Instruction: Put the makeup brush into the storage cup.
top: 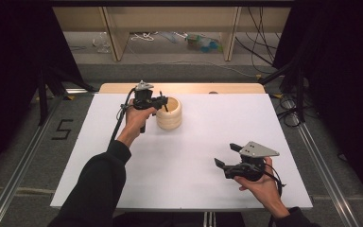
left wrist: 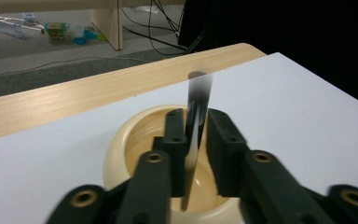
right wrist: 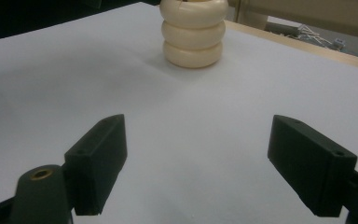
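My left hand-held gripper (top: 163, 103) sits over the mouth of the cream-coloured, ribbed holder shaped like three stacked rings (top: 169, 114), which stands on the white-topped bench (top: 194, 156) toward its far left part, near the pale wooden strip along the far edge. In the left gripper view, my two black jaws reach over the holder's rim (left wrist: 121, 144), and a thin, dark, stick-like utensil (left wrist: 196, 121) stands between them, nearly upright, its lower end down inside the cream holder and its upper end blurred. The jaws are parted a little. On the left the stick lies against the jaw or very close to it, and a narrow gap shows on the right, so the pads do not clamp it. I cannot tell whether its tip rests on the holder's floor.

My right hand-held gripper (top: 227, 156) is held above the near right part of the bench, well apart from the holder, its grey three-cornered plate on top. In the right gripper view its jaws stand wide apart with nothing between them but bare white bench, and the cream holder (right wrist: 194, 32) stands farther off, straight ahead.
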`<state>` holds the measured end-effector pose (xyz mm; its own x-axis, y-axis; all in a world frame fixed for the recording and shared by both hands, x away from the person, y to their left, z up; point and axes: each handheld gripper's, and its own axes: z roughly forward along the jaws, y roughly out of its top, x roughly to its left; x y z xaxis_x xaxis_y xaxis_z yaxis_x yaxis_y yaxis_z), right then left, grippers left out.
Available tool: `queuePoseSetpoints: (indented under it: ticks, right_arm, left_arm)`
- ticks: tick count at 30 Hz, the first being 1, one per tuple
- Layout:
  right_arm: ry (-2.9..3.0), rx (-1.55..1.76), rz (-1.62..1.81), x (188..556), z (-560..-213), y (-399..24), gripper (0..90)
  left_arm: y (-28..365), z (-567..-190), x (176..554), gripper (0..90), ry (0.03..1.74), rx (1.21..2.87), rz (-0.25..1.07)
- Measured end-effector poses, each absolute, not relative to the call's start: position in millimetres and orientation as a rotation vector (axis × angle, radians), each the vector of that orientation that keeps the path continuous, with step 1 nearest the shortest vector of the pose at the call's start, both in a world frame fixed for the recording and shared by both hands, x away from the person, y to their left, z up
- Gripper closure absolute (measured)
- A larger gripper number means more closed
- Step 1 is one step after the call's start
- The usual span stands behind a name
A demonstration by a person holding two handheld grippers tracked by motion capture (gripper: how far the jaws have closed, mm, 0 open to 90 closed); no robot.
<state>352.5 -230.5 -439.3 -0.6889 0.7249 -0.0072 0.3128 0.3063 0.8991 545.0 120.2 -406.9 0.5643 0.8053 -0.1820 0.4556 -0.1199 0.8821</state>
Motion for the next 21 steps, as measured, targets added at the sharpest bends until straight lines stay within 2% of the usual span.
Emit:
queuePoseSetpoints:
  ticks: [2,5,8,21]
  right_arm:
    - [2.166,0.928,1.351,353,-440,-231,20.8]
    - [2.169,0.93,1.352,353,-440,-230,20.8]
    - [2.173,0.939,1.357,353,-440,-230,20.8]
    - [2.174,0.942,1.366,353,-440,-229,20.8]
  left_arm:
    - [122,-403,544,50.2,1.075,1.735,0.459]
    - [126,-395,542,37.7,1.096,1.721,0.51]
    - [131,-389,540,31.0,1.126,1.732,0.536]
    - [144,-379,534,28.0,1.132,1.699,0.498]
